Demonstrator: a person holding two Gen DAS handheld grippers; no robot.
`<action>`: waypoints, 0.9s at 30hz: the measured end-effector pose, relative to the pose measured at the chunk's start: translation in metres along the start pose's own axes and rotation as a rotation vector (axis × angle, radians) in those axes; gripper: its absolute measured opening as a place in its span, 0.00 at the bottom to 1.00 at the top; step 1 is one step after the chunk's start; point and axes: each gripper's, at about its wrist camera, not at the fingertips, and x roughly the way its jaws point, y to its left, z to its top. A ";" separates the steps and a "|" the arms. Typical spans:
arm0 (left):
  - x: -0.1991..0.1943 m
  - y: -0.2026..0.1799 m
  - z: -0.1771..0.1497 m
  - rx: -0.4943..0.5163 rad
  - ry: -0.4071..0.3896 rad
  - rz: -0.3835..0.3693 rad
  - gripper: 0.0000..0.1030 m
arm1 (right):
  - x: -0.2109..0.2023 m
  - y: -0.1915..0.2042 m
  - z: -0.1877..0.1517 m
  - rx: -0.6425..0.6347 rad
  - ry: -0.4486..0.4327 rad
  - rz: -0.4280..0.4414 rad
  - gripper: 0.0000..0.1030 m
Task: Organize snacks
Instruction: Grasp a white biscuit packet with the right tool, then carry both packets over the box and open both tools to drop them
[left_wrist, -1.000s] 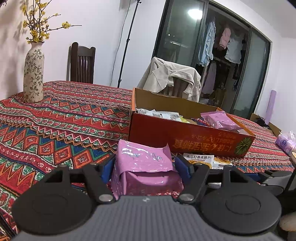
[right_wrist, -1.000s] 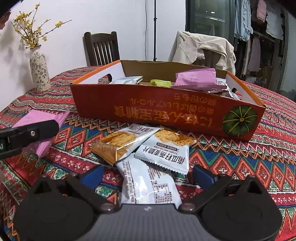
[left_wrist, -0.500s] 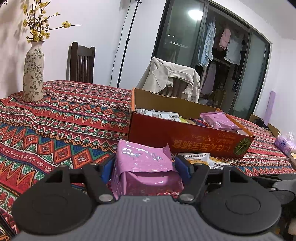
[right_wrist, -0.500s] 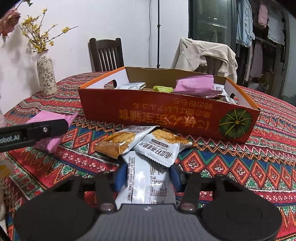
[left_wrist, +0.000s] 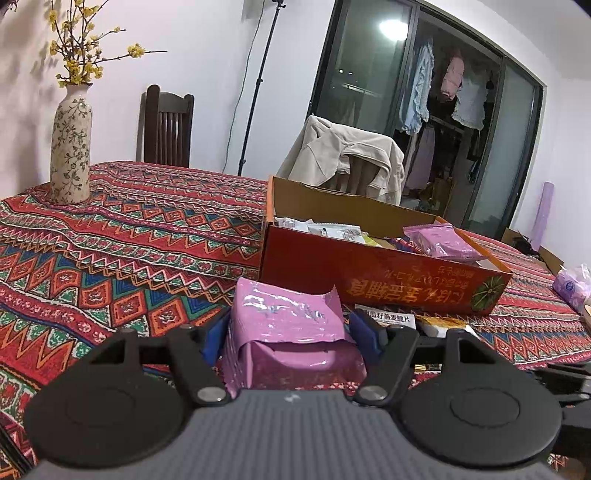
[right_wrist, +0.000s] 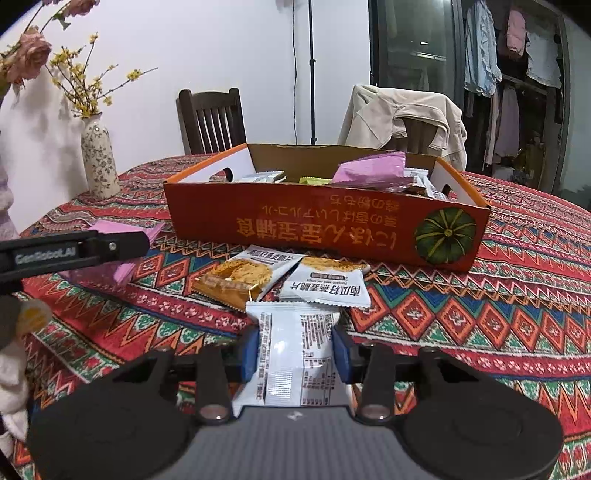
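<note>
- Left wrist view sits low over the patterned tablecloth (left_wrist: 110, 258), close, facing the orange box (left_wrist: 369, 273) from its left corner;
- Right wrist view faces that box's long side squarely, near;
- The 2 views share the box, the vase (right_wrist: 99, 162) and the chairs.

Pink packet (left_wrist: 288, 325); white packet (right_wrist: 295, 354); orange-red box (right_wrist: 325, 225), green pumpkin print; red zigzag tablecloth (left_wrist: 129, 236).

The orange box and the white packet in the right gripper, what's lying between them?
Right wrist view: two snack packets lie overlapping on the patterned tablecloth, between the orange cardboard box and the white packet the right gripper is closing on.
</note>
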 end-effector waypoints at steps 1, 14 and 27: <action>0.000 0.000 0.000 -0.003 -0.001 0.002 0.68 | -0.003 -0.001 -0.001 0.003 -0.005 0.001 0.39; -0.029 -0.014 0.008 0.001 -0.024 -0.005 0.68 | -0.047 -0.018 -0.006 0.047 -0.112 0.007 0.39; -0.036 -0.045 0.035 0.054 -0.057 -0.040 0.68 | -0.065 -0.039 0.009 0.070 -0.197 -0.012 0.39</action>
